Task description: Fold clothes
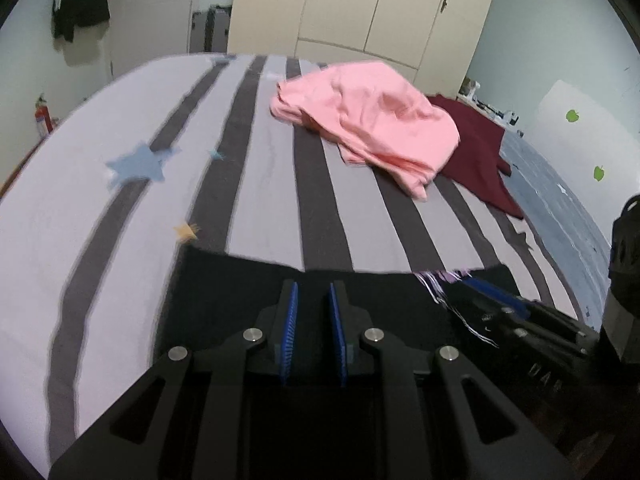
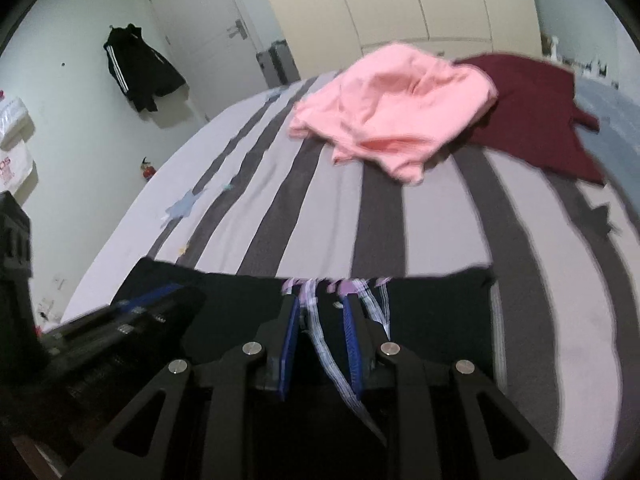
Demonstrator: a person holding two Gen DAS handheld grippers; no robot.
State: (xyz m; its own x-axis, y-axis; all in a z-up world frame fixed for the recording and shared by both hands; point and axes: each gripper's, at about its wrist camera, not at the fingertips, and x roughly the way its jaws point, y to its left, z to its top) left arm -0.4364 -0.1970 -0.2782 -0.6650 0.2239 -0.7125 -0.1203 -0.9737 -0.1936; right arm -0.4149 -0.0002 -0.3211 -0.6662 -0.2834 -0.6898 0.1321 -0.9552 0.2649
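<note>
A black garment (image 1: pixel 224 292) with white and lilac drawstrings (image 1: pixel 436 284) lies flat at the near edge of the striped bed (image 1: pixel 280 184); it also shows in the right wrist view (image 2: pixel 436 308). My left gripper (image 1: pixel 314 300) hovers over its left part, jaws a little apart, nothing between them. My right gripper (image 2: pixel 322 312) is over the waistband, jaws apart, with the drawstrings (image 2: pixel 324 344) lying between them. A crumpled pink garment (image 1: pixel 372 120) and a maroon garment (image 1: pixel 480 148) lie at the far side of the bed.
A cream wardrobe (image 1: pixel 360 4) and a white door (image 2: pixel 200 28) stand behind the bed. A black jacket (image 2: pixel 138 68) hangs on the left wall. A suitcase (image 2: pixel 276 60) stands by the door. A red extinguisher (image 1: pixel 42 118) sits on the floor at the left.
</note>
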